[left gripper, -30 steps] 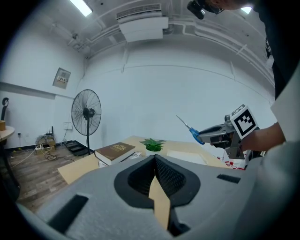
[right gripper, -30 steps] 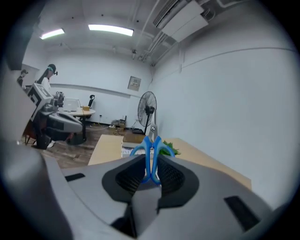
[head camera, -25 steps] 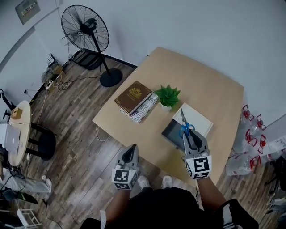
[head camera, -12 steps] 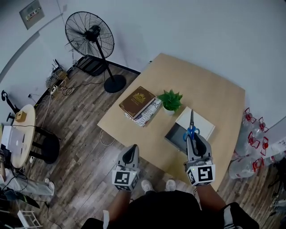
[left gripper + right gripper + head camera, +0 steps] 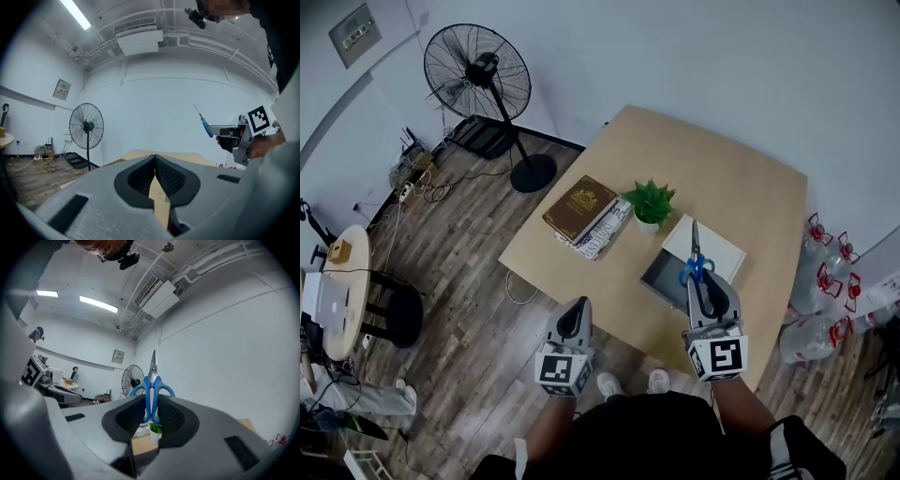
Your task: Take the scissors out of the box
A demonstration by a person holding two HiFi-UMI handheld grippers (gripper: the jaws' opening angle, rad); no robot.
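With my right tool pinching the scissors by their blue handles, blades up above the open box at the counter's near edge, and my left tool pressed together empty, I judge the lift-out done; next comes a clear set-down spot.

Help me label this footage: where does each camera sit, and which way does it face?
Head view: on the person's head, steeply down at the table; forearms, left gripper, right gripper show.
Left gripper view: on the left gripper, past its shut jaws toward the fan.
Right gripper view: on the right gripper, along jaws clamped on the scissors.
Shared: the fan; each gripper view catches the other gripper.
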